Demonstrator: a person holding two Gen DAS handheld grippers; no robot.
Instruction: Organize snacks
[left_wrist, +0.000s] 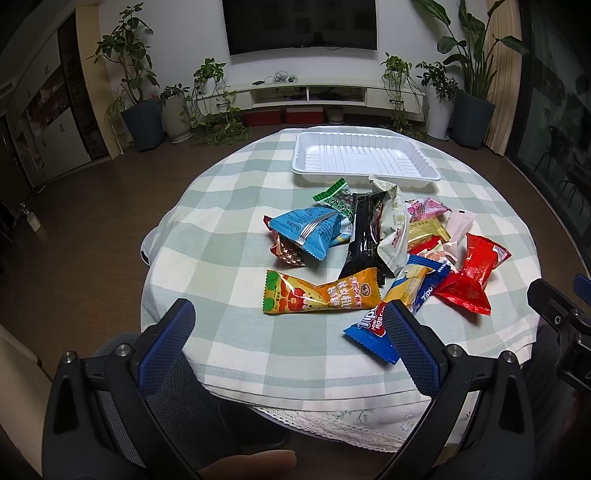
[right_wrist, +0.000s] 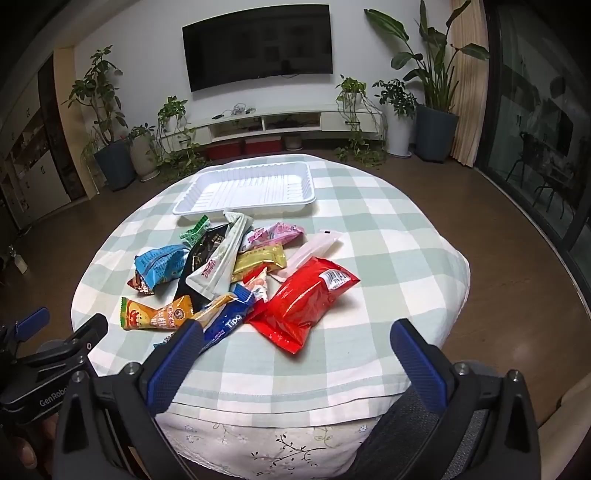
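Note:
A heap of several snack packets lies mid-table: an orange packet, a light blue packet, a black packet, a red packet and a blue Tipo wafer packet. Behind them an empty white tray sits at the far side. My left gripper hangs open over the near table edge, nothing between its fingers. My right gripper is open too, just short of the red packet. Each gripper shows at the edge of the other's view.
The round table wears a green-and-white checked cloth with a lace hem. Beyond it are brown floor, potted plants, a low white TV cabinet and a wall television. A glass door stands at right.

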